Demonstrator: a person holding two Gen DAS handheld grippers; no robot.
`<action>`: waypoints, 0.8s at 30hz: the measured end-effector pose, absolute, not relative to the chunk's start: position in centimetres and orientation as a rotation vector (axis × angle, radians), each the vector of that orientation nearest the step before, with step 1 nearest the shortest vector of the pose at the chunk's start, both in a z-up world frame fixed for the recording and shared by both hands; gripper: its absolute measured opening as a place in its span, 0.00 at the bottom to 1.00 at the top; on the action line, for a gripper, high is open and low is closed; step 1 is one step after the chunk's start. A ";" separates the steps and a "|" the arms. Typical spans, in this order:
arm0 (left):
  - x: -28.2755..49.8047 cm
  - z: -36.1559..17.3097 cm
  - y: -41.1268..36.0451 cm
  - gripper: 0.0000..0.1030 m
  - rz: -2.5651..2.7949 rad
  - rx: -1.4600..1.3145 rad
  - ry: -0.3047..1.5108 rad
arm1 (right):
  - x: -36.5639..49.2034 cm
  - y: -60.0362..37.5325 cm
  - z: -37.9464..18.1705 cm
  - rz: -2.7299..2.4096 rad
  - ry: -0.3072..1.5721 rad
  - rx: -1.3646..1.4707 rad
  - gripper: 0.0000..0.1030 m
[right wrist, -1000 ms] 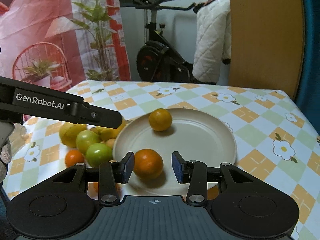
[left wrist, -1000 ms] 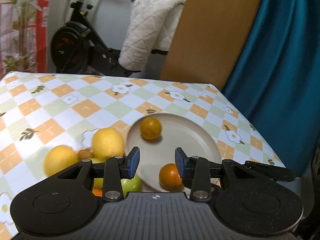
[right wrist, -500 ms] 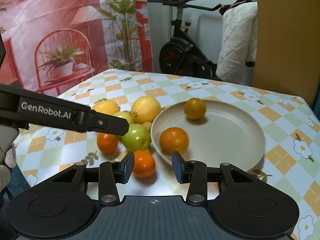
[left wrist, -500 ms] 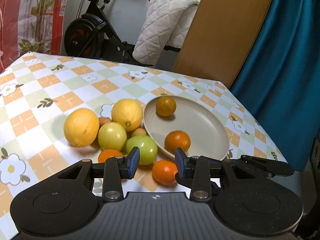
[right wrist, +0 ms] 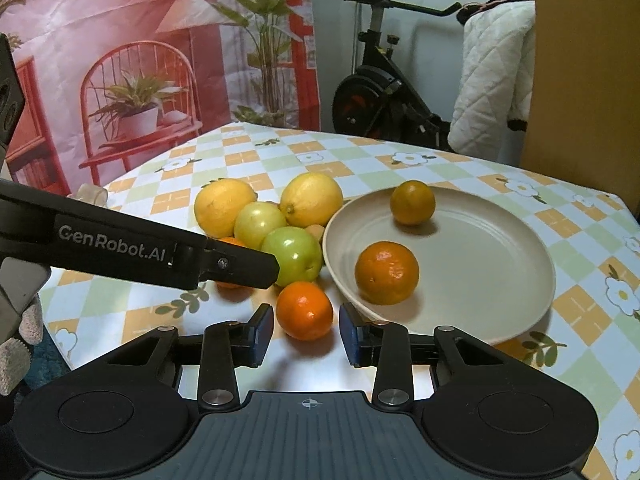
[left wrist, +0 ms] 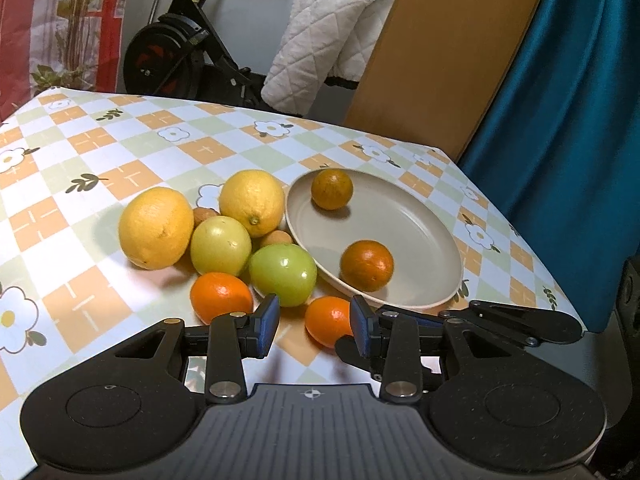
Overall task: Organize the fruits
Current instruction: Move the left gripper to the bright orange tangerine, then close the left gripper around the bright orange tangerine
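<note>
Right gripper (right wrist: 306, 335): its jaws are closing around a bright orange tangerine (right wrist: 305, 310) that lies on the table between the 2 blue pads; a gap shows on each side of the fruit, so the pads do not press it.

Left gripper (left wrist: 314, 325): jaws partly apart and holding nothing, hovering over the tablecloth at the near edge of the pile. In the right wrist view its black finger marked "GenRobot.AI" (right wrist: 132, 251) reaches in from the left and ends just beside the green fruit.

Tangerine between the jaws: it sits on the table just outside the near rim of the plate, in front of the green fruit. From the left wrist view (left wrist: 326, 321) it shows just ahead of the left gripper's right-hand pad, with the right gripper's black finger (left wrist: 516, 320) beside it.

Plate (right wrist: 500, 264): beige and round, right of the pile, carrying 2 oranges, 1 dark orange near the front (right wrist: 387, 273) and 1 duller one near the far rim (right wrist: 412, 203).

Fruit pile: 2 yellow lemons (left wrist: 156, 228) (left wrist: 252, 203) at the back, a pale yellow-green fruit (left wrist: 221, 245) and a green fruit (left wrist: 283, 270) in front of them, a second tangerine (left wrist: 221, 297) nearest the left gripper, and 2 small brown fruits tucked between.

Table (left wrist: 120, 152): covered in a checked cloth with flowers.
</note>
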State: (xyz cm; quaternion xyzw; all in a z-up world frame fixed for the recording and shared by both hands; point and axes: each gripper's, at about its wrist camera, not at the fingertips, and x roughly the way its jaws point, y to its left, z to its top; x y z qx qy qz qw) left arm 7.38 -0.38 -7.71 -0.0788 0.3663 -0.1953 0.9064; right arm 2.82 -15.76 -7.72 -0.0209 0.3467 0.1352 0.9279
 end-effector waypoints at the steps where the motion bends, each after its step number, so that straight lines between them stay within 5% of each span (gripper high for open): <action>1: 7.4 -7.8 -0.5 0.39 -0.408 -0.163 0.758 | 2.9 -15.7 -7.8 0.277 0.713 -0.042 0.32; 24: 8.7 -9.4 -1.8 0.39 -0.433 -0.187 0.814 | 3.7 -15.8 -9.2 0.287 0.709 -0.027 0.29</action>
